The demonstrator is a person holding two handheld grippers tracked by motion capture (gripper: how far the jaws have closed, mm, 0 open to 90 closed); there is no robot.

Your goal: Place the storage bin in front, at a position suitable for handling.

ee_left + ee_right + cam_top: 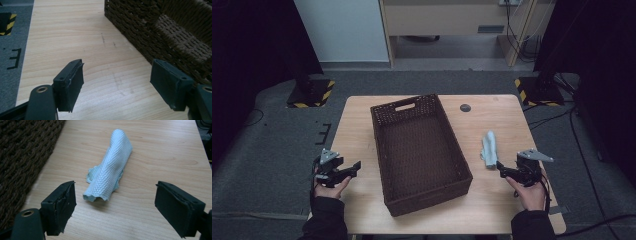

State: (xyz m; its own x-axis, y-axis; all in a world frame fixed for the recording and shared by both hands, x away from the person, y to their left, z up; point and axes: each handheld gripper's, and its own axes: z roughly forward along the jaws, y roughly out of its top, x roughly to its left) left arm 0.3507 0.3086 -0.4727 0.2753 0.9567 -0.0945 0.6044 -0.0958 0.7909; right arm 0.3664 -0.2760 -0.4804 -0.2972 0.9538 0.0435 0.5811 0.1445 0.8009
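Note:
A dark brown woven basket (384, 120) stands in the middle of the wooden table, nothing in it. A rolled pale blue cloth (489, 148) lies on the table to its right; in the right gripper view the cloth (110, 173) lies just ahead of the jaws. My right gripper (503, 172) hovers just short of the cloth's near end, open, nothing between its pads (62, 205). My left gripper (354, 167) is held at the table's left edge beside the basket wall (150, 32), open and empty (120, 87).
A small dark round disc (465, 107) lies near the table's far edge. Black stands with yellow-striped bases (309, 92) sit on the grey floor beyond both far corners. Bare table (357, 115) runs along the basket's left.

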